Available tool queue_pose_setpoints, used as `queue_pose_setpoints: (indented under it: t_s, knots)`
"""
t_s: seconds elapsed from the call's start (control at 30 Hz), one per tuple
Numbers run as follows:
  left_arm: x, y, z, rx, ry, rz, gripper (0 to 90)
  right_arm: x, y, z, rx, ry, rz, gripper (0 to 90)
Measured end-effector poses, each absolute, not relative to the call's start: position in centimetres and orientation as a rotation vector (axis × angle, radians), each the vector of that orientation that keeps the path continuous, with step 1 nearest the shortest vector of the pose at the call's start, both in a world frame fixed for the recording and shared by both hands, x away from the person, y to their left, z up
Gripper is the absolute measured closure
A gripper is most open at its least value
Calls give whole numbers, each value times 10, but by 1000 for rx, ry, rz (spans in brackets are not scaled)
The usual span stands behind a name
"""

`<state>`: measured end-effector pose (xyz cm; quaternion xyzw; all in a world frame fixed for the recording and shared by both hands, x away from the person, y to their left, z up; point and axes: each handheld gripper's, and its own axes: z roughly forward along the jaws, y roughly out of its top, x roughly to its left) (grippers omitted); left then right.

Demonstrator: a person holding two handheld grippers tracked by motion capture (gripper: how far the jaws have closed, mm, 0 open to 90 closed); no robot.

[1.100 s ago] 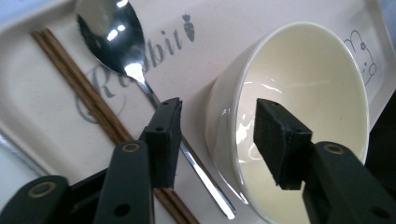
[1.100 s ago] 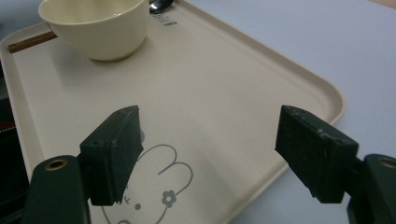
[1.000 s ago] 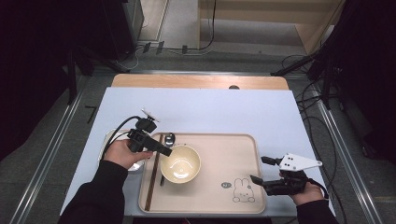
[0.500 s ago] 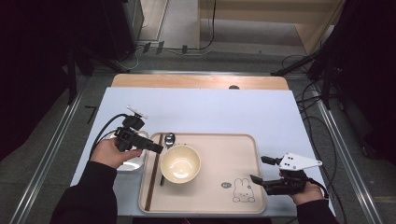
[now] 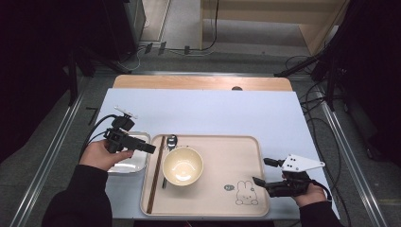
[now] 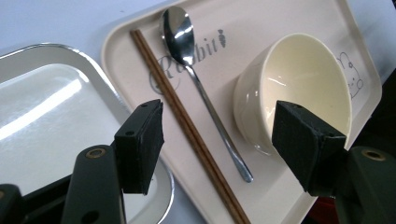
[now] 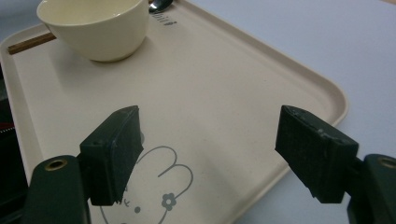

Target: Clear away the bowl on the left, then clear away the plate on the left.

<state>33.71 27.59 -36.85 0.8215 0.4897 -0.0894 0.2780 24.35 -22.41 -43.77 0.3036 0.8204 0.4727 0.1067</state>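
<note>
Spoon (image 6: 196, 74) lies on the cream tray (image 5: 227, 156) near its left edge, between brown chopsticks (image 5: 156, 172) and a cream bowl (image 5: 183, 165). Since a second ago the left tongs (image 5: 149, 145) have drawn back left over a steel dish (image 5: 127, 163), their jaws just opening, nothing between them. Shiny metal, its long axis runs along that edge, bowl end toward the far edge. Right tongs (image 5: 262, 171) hover open, unmoved.

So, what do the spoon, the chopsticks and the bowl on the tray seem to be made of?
The spoon looks like polished metal: it mirrors the light. The chopsticks look like dark brown wood with a matte surface, though coloured plastic is possible. The bowl is cream and glossy, perhaps ceramic or melamine; the look leaves it open. The tray seems matte beige plastic.
</note>
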Motion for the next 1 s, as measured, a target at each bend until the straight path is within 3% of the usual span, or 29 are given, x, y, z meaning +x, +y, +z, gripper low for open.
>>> queue_pose_setpoints:
  t_s: [1.0]
  knots:
    - [320,342,-368,2095,1445,-126,340,253,-214,-437,855,2437,1409,228]
